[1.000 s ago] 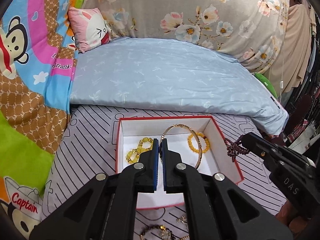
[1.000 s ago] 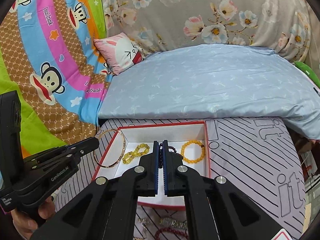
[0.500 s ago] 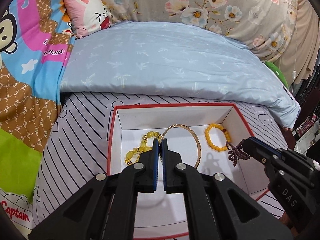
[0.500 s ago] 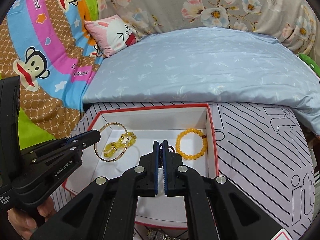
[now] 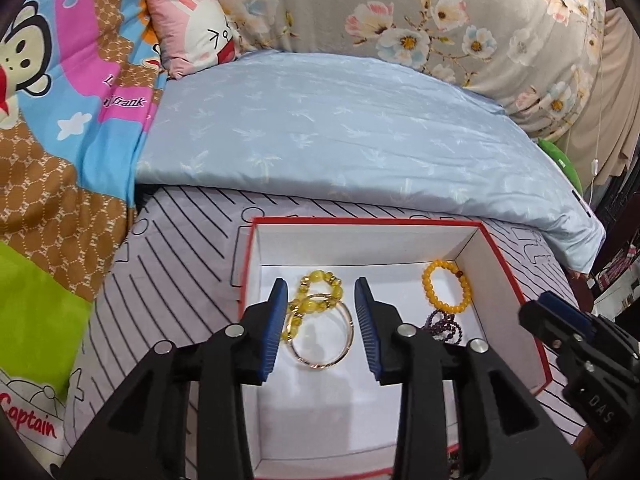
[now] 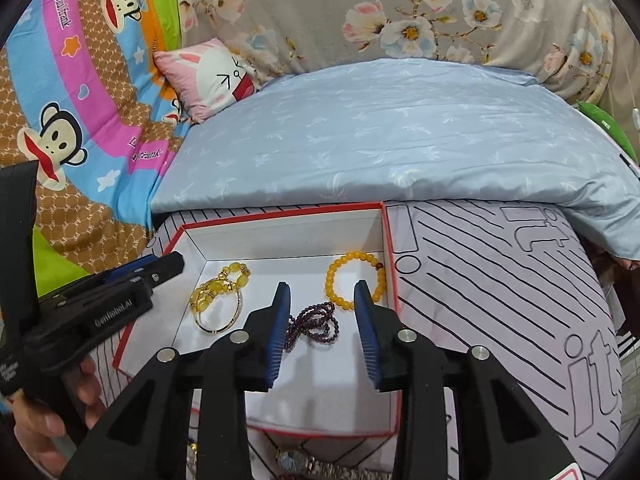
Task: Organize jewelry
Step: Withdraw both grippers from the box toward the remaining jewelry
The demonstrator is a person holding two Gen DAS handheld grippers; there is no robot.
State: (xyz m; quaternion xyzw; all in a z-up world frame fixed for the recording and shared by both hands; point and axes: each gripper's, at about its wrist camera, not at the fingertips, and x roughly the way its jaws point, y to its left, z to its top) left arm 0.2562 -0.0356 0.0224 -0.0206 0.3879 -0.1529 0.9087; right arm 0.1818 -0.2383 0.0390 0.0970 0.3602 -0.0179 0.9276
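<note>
Jewelry sits inside the red-rimmed white box (image 5: 500, 256): my left gripper (image 5: 322, 324) is opening, the gold bangle (image 5: 324, 338) and chunky yellow beads (image 5: 316, 292) lying loose between its jaws, untouched. My right gripper (image 6: 322, 320) is opening too, over the limp purple bead strand (image 6: 316, 322) pooled between its jaws. Amber bead bracelet (image 6: 354, 280) lies just beyond; a metal watch (image 6: 292, 460) waits outside the near wall.

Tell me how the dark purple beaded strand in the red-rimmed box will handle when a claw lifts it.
The dark purple beaded strand lies in loose, overlapping loops, so it probably hangs limp and dangles from one pinch point. Its small round beads may slip between flat pads. It looks thin, so likely light; on the white floor of the red-rimmed box, a push would probably drag it, not roll it.
</note>
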